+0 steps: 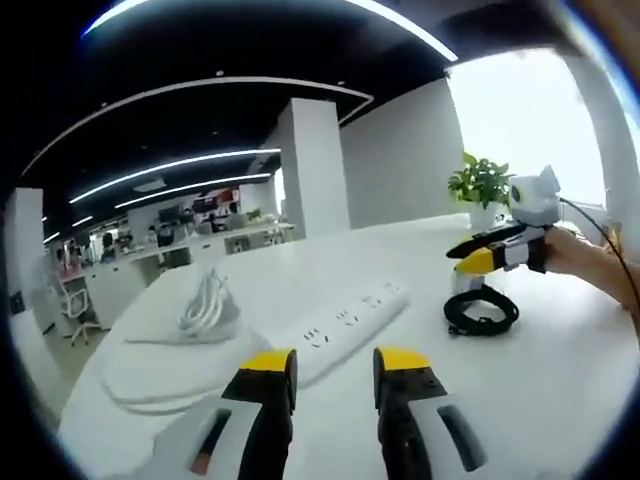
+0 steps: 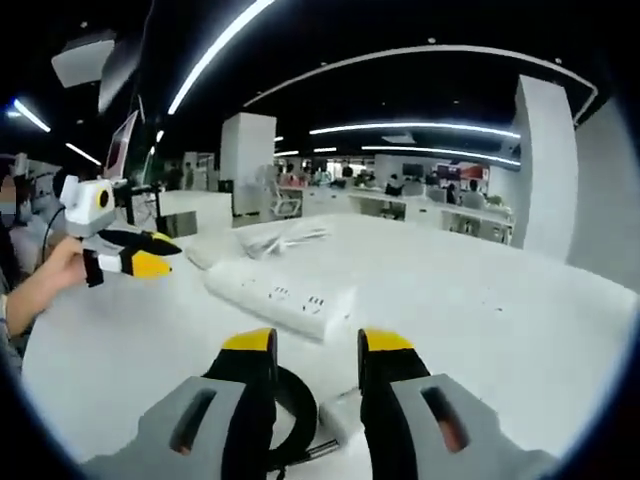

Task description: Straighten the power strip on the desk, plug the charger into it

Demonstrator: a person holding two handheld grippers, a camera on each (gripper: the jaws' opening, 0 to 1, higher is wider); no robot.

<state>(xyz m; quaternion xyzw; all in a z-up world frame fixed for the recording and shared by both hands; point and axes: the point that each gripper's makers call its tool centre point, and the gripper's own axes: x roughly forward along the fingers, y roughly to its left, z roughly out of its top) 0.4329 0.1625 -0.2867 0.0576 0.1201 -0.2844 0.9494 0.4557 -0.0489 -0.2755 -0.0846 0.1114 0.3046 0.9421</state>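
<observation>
Well, here is how each thing is sitting, largest first.
Desk: the white desk is spreading under both my grippers, smooth and probably slick, so things are likely to slide on it.
Power strip: the power strip is lying askew at about 12 o'clock from my left gripper, just beyond its tips. I am judging it stiff, light and long; pushing or gripping near one end should swing it straight.
Strip cord: its white cord bundle is lying at 10 o'clock, soft and floppy.
Charger: the white charger with its black coiled cable is sitting right between my right gripper jaws. I am judging the body small, hard and smooth; gripping its flat sides looks best.
Left jaws: standing open, holding nothing.
Right jaws: standing open around the charger, not gripping yet.
</observation>
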